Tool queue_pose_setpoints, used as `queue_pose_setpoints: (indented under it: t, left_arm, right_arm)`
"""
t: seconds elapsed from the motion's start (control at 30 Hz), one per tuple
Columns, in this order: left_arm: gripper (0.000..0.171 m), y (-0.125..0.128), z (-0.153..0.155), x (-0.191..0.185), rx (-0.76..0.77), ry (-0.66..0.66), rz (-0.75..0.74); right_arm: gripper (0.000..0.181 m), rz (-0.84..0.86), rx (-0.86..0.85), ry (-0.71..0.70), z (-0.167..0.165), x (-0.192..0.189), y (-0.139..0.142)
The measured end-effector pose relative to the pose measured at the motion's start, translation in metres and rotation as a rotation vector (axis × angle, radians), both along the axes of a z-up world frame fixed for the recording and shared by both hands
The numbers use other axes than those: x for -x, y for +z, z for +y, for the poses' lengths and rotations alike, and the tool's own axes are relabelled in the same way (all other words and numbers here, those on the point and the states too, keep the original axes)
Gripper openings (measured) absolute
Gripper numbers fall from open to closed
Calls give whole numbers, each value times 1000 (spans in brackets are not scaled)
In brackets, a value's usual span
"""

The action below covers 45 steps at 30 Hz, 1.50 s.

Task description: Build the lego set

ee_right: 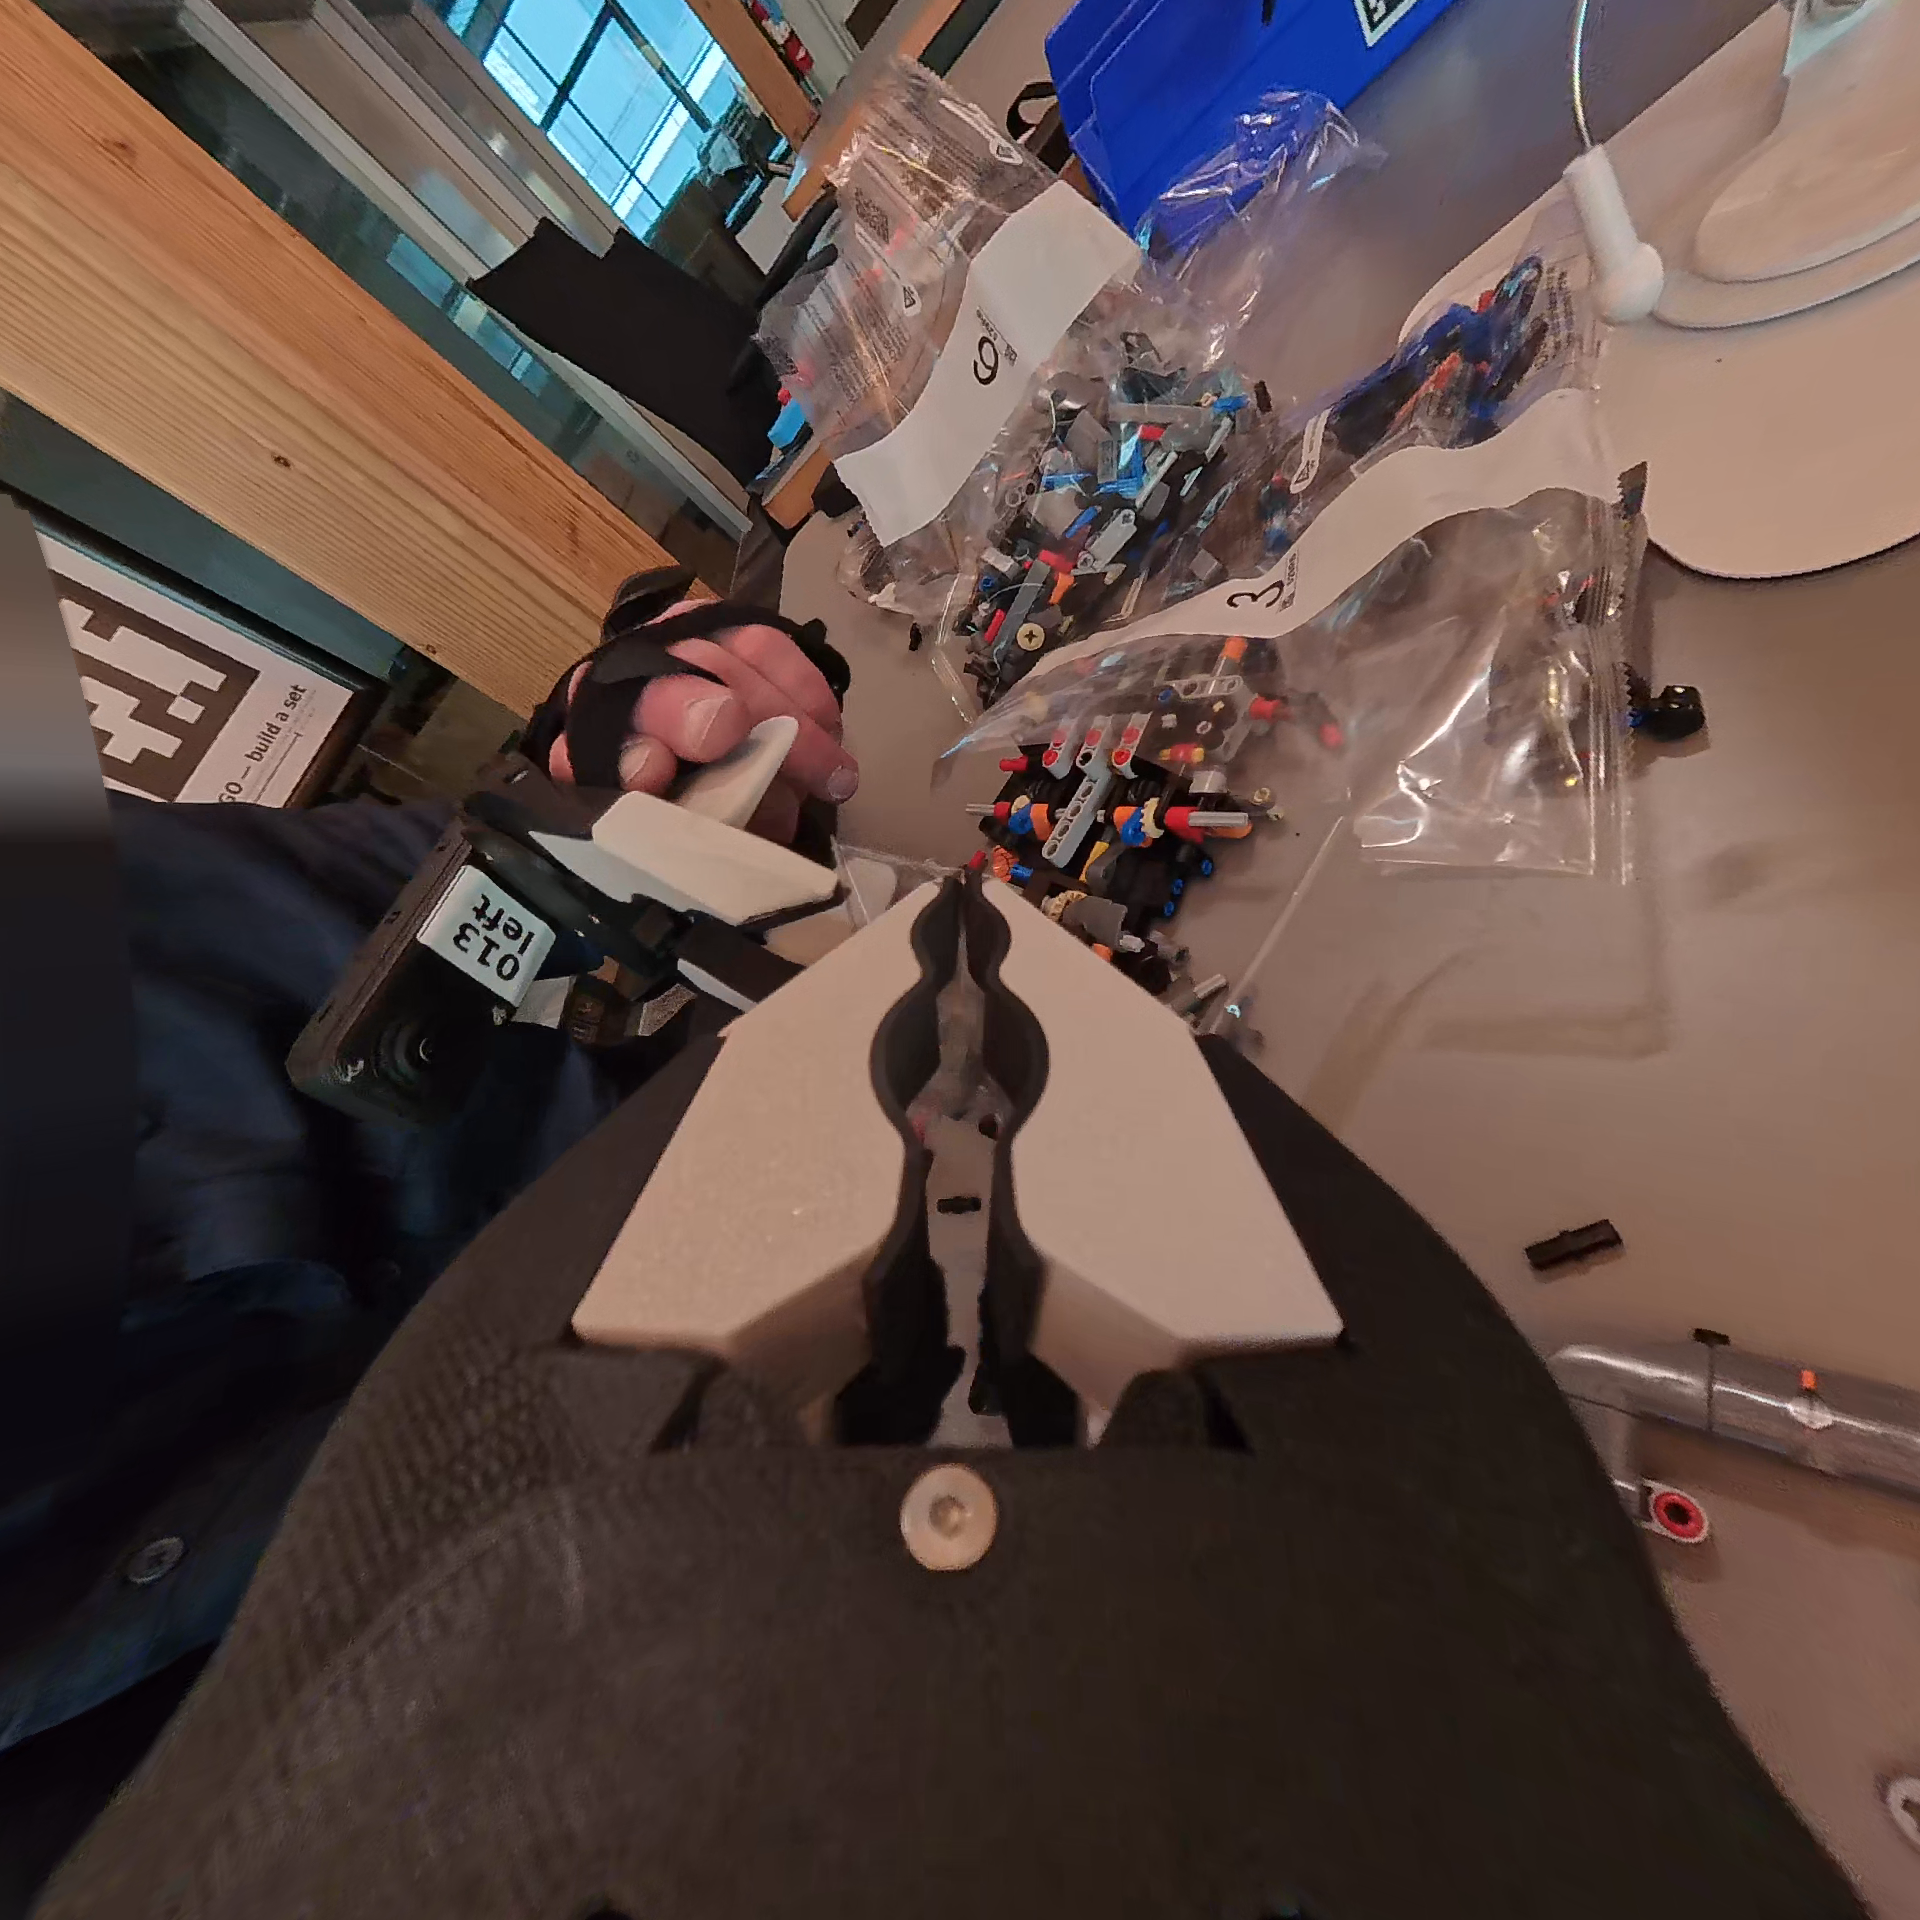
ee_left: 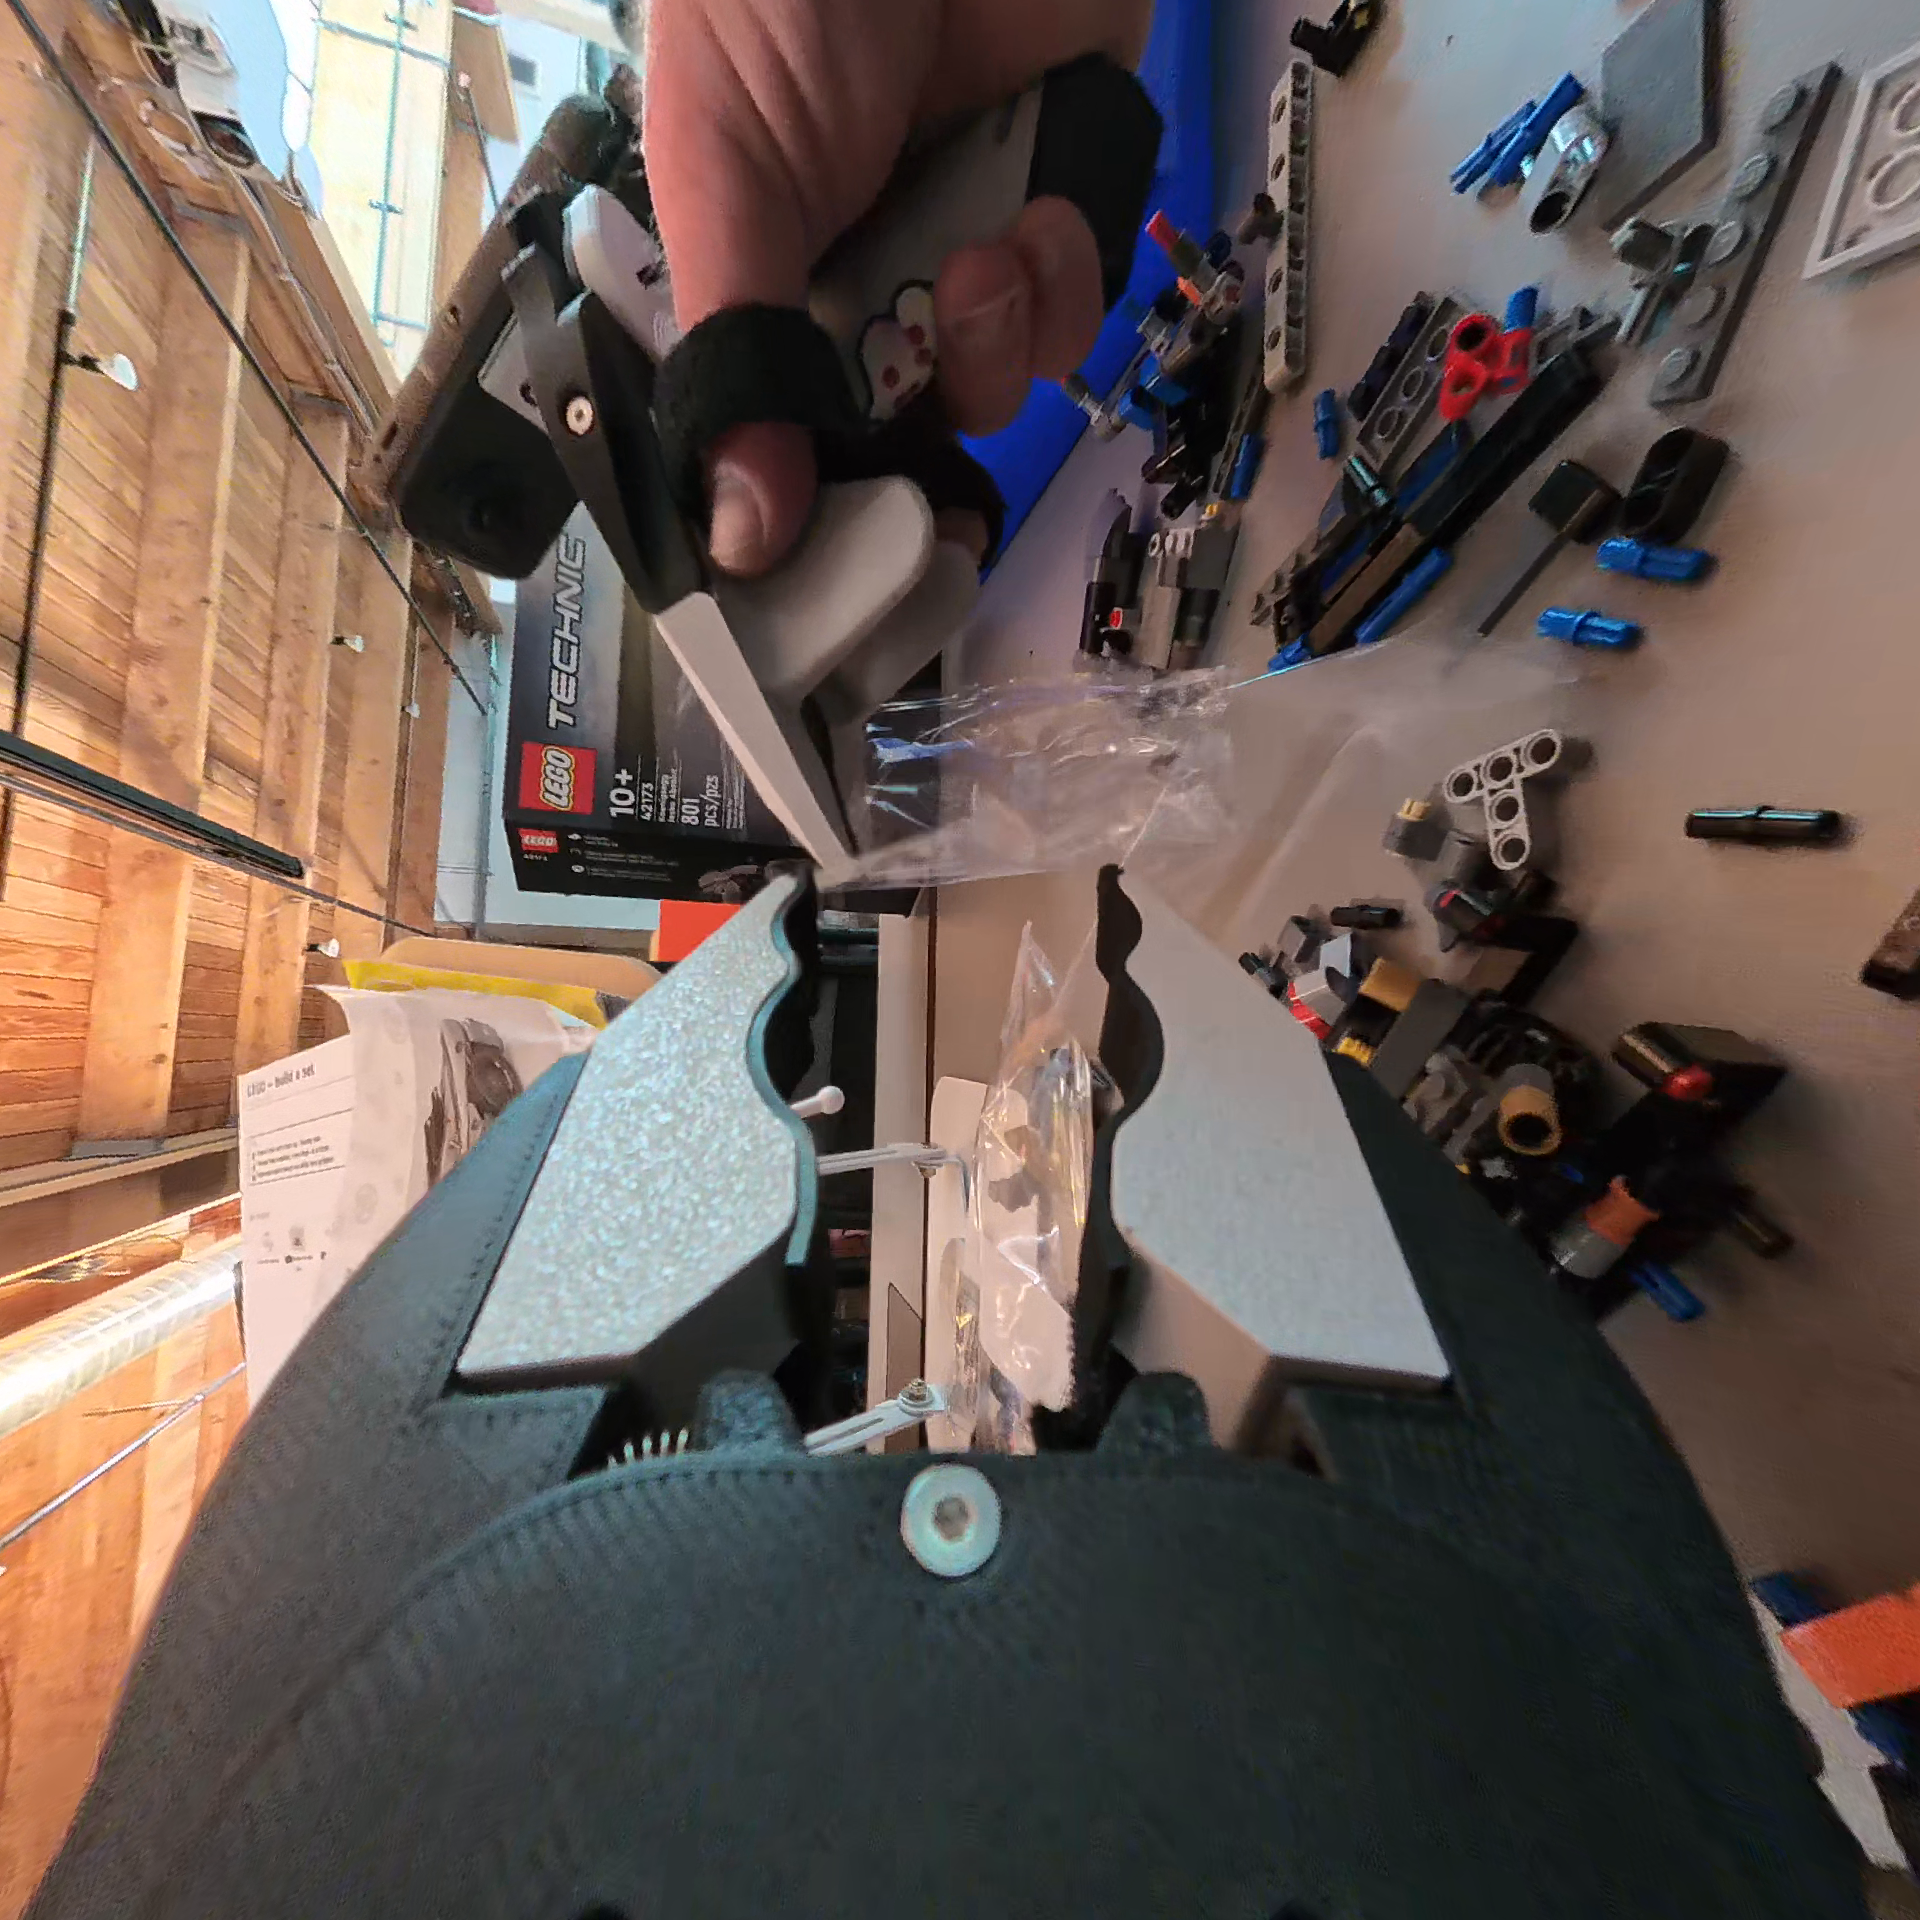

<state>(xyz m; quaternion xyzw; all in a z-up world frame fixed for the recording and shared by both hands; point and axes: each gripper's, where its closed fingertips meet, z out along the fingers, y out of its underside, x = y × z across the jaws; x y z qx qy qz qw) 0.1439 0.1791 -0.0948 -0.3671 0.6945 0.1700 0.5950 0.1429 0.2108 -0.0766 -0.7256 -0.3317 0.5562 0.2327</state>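
**A:** How do the claws stand?

**B:** The left gripper (ee_left: 956,883) is spread wide and holds nothing. One of its fingertips sits just beside the corner of the clear plastic bag (ee_left: 1039,769). The right gripper (ee_right: 956,883) is pressed together on that bag's corner, and the film stretches from its tips out over the bench (ee_right: 1558,1091).

**A:** Where are the lego parts?

**B:** They are all on the bench. The left wrist view shows loose pieces (ee_left: 1455,468) spread well in from the edge, with a small built cluster (ee_left: 1475,1070) nearer that gripper. The right wrist view shows a part-built assembly (ee_right: 1122,821) just beyond the closed tips. Past it, numbered bags of parts (ee_right: 1091,468) reach toward the blue bin (ee_right: 1195,104) at the far end.

**A:** Is there room to move?

**B:** Bare bench lies open beside the right gripper, with only a small black piece (ee_right: 1574,1244) on it. The bench's edge runs between the left gripper's fingers, and a second clear bag (ee_left: 1029,1195) hangs there.

**A:** What does only one view show?

**B:** Only the left view shows the lego box (ee_left: 644,727) off the edge and the printed sheet (ee_left: 312,1143). It also shows the right hand (ee_left: 831,156) on its gripper. Only the right view shows the left hand (ee_right: 727,707).
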Motion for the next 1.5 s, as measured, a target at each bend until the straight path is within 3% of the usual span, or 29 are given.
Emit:
queue_pose_setpoints:
  t: [0.27,0.43,0.9,1.4,1.5]
  left_arm:
    - [49,-9,1,-1,4,8,40]
    - [0,-13,5,3,2,33,63]
    - [0,-13,47,36,509,218,-203]
    - [0,-21,59,46,601,291,-232]
    - [0,-21,62,49,614,306,-240]
  right_arm:
    - [0,-7,28,7,0,1,-5]
    - [0,-12,25,20,-2,4,-6]
    - [31,-115,-323,-60,10,5,10]
    - [36,-179,-473,-78,13,7,11]
    - [46,-245,-525,-142,25,4,7]
